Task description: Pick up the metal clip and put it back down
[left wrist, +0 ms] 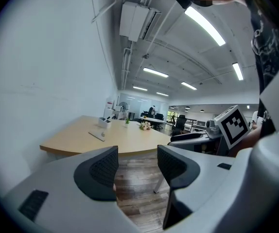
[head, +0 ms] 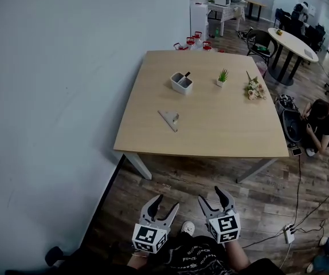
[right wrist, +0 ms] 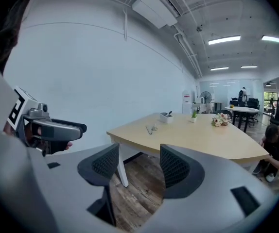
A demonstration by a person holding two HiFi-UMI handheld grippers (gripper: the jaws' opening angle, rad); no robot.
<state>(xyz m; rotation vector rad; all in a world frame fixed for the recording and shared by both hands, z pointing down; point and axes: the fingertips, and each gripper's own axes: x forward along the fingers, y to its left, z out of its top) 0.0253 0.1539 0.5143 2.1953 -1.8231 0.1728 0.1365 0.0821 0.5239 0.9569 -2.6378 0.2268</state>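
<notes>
Head view: left gripper point(head: 165, 204), right gripper point(head: 210, 195) fingers spread, empty, well apart from metal clip point(head: 170, 119) on table point(head: 227, 133).

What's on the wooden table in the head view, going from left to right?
metal clip → white desk organizer → small potted plant → bunch of flowers

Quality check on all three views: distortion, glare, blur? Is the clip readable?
Head view: evenly lit, metal clip small but legible on the table. Left gripper view: strong fisheye, ceiling light strips blown out, clip tiny. Right gripper view: same fisheye with a black rim, clip small, no motion blur.
</notes>
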